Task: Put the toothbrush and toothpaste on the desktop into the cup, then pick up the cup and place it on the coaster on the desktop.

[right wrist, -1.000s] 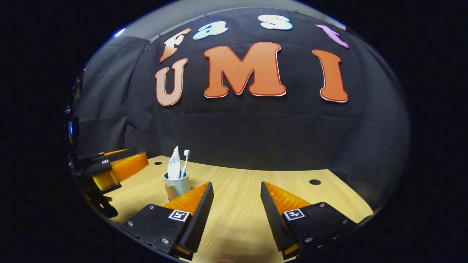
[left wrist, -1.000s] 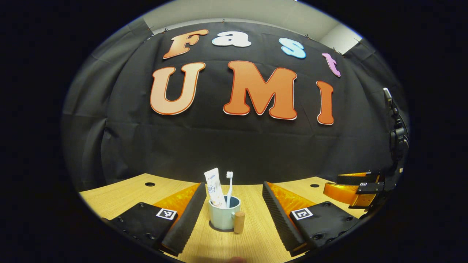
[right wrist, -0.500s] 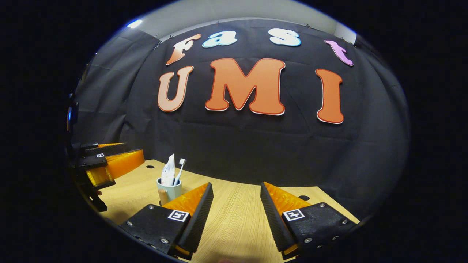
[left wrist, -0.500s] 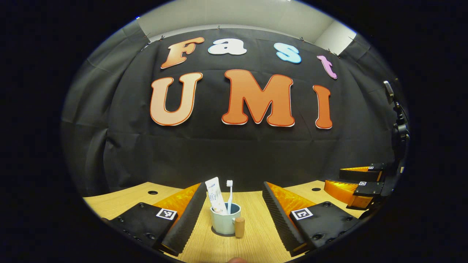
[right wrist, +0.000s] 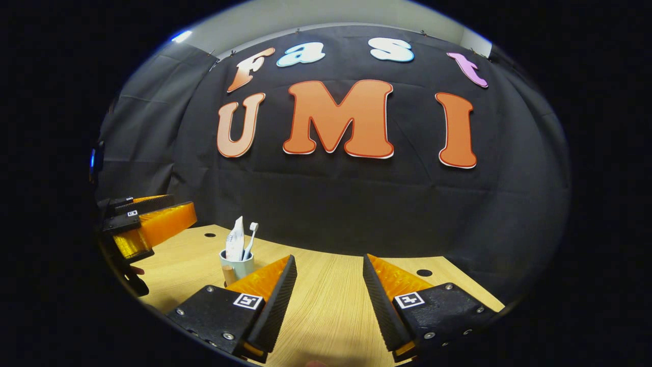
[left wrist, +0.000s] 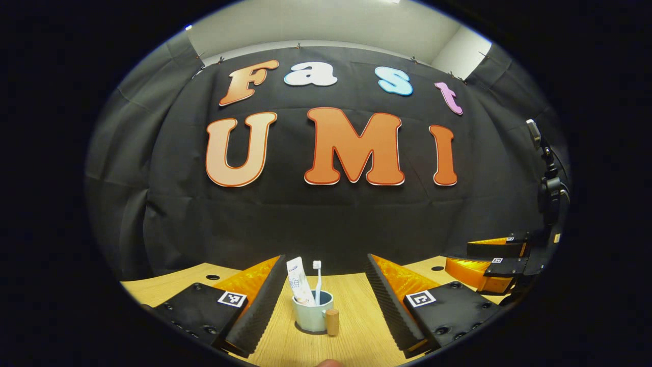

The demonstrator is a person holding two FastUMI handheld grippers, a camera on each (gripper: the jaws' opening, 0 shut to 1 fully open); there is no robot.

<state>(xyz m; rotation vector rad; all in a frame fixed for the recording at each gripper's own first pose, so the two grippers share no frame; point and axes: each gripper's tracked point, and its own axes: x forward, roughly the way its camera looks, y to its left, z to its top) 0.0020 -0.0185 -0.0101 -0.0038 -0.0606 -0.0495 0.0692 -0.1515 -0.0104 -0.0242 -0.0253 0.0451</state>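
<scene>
A pale cup [left wrist: 310,317] with a wooden handle [left wrist: 332,322] stands upright on the wooden desktop [left wrist: 356,339]. A white toothpaste tube [left wrist: 297,288] and a white toothbrush [left wrist: 317,281] stick up out of it. A thin dark edge shows under its base; coaster or shadow, I cannot tell. My left gripper [left wrist: 324,258] is open, the cup between and beyond its fingers, apart from both. In the right gripper view the cup [right wrist: 237,265] stands to the left, holding the toothpaste [right wrist: 235,243] and toothbrush [right wrist: 250,236]. My right gripper [right wrist: 329,258] is open over bare desktop.
The right gripper [left wrist: 489,260] hangs at the right of the left gripper view, and the left gripper [right wrist: 147,227] at the left of the right gripper view. The desktop [right wrist: 331,306] has small round holes [left wrist: 213,278] [right wrist: 424,272]. The black booth wall rises behind it.
The left gripper has drawn back from the cup, which looks smaller and farther off. Both views have tilted upward a little. The cup has not moved.
</scene>
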